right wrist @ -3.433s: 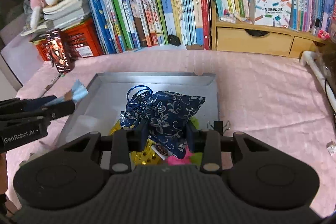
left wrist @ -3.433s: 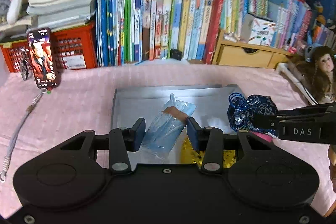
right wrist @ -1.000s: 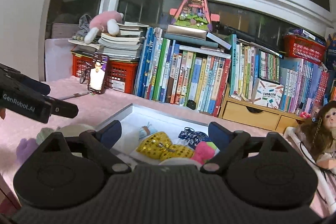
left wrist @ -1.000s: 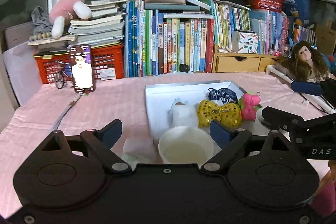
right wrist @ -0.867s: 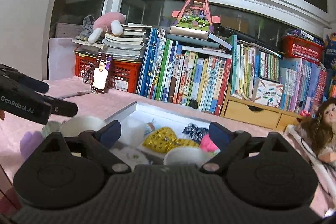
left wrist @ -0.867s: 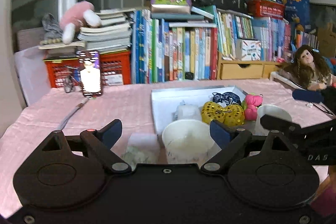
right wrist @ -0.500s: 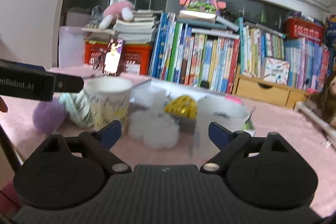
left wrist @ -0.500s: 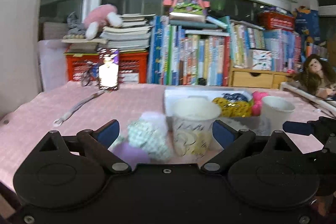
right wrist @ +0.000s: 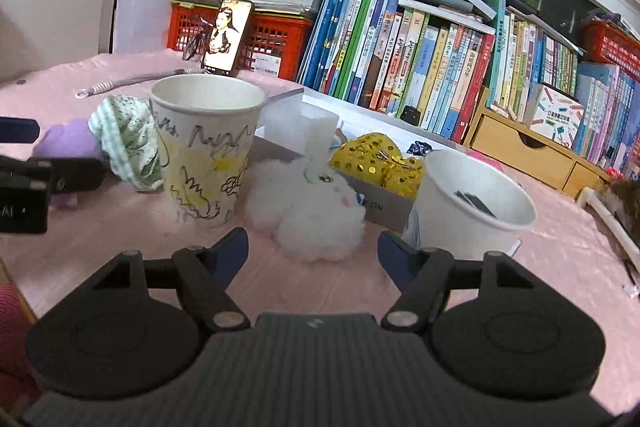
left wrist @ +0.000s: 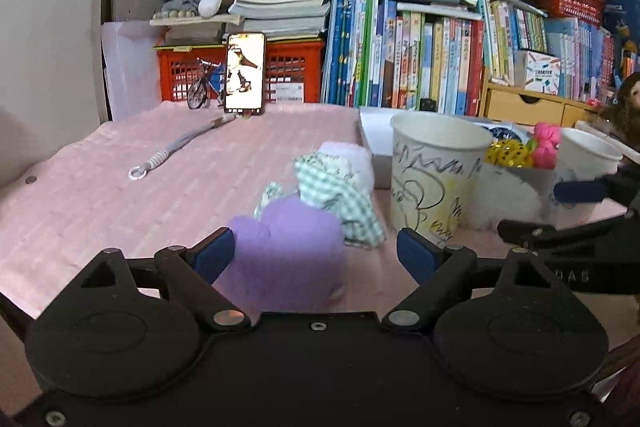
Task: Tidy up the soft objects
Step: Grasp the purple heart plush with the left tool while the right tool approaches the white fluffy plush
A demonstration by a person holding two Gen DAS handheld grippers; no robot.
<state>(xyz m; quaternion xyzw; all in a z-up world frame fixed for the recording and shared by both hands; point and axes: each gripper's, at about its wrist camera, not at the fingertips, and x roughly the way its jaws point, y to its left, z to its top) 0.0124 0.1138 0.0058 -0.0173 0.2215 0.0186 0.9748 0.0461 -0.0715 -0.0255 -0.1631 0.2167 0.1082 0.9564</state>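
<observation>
Two paper cups on the worktop (left wrist: 120,187) and three loose soft things. Left to right: a fuzzy purple plush (left wrist: 288,243) sits between the left gripper (left wrist: 316,255)'s spread, empty fingers, a green checked cloth (left wrist: 336,187) just ahead, then the scribbled cup (right wrist: 206,147). A fluffy white plush (right wrist: 312,215) lies ahead of the right gripper (right wrist: 312,253)'s released fingers, plain cup (right wrist: 472,207) rightward.

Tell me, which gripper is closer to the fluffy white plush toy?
Right. The right gripper is open directly in front of the fluffy white plush toy; the left gripper faces the purple plush, off to the side.
</observation>
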